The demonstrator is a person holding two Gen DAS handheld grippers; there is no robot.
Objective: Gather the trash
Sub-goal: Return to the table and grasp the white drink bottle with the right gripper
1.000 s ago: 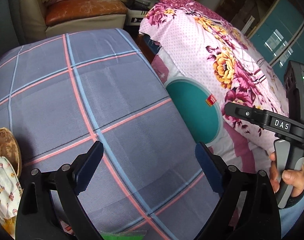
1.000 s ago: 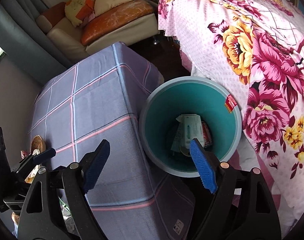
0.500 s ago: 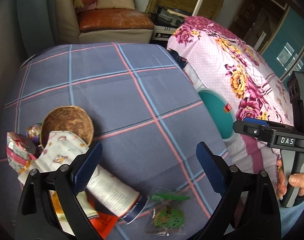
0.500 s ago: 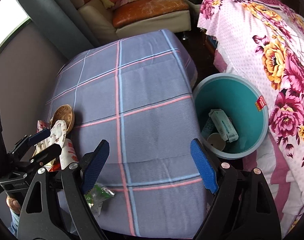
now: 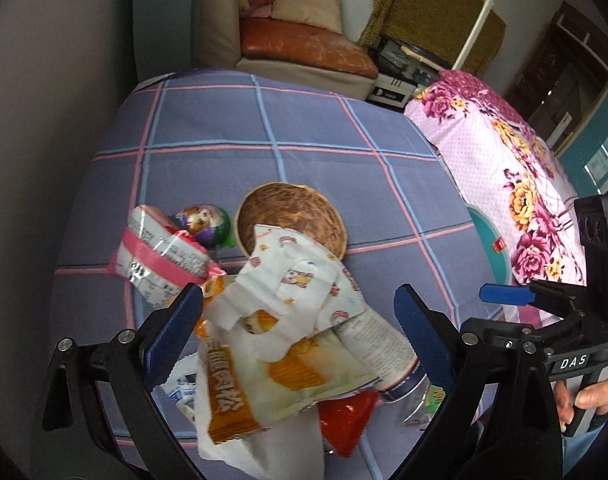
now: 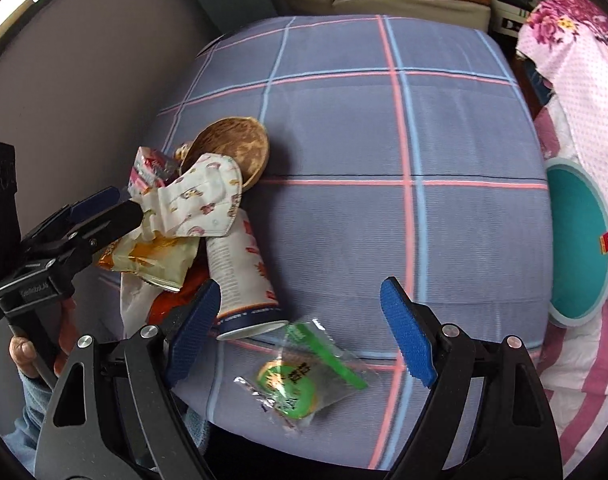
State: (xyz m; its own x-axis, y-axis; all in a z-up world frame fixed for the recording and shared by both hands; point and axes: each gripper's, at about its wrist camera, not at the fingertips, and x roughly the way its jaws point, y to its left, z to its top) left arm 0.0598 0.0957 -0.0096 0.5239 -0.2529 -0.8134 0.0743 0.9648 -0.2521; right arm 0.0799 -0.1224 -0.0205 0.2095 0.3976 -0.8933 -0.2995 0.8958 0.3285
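**Trash pile awaited by two open grippers**

The face mask (image 5: 299, 280) is best pinched at its raised fold, so the snack bag (image 5: 263, 376) beneath is left undisturbed. The mask lies against the wooden bowl (image 5: 291, 216), between the wide-spread, empty left gripper (image 5: 299, 320) jaws. The right gripper (image 6: 299, 320), equally wide, hovers over a green packet (image 6: 295, 380); the teal bin (image 6: 580, 240) stands beyond the desk (image 6: 384, 120).

Red wrapper (image 5: 346, 420) mostly buried under snack bag (image 5: 263, 376), perhaps foil.

Plaid tablecloth (image 6: 364, 128), floral bedspread (image 5: 504, 168) (armchair (image 5: 304, 48) behind).
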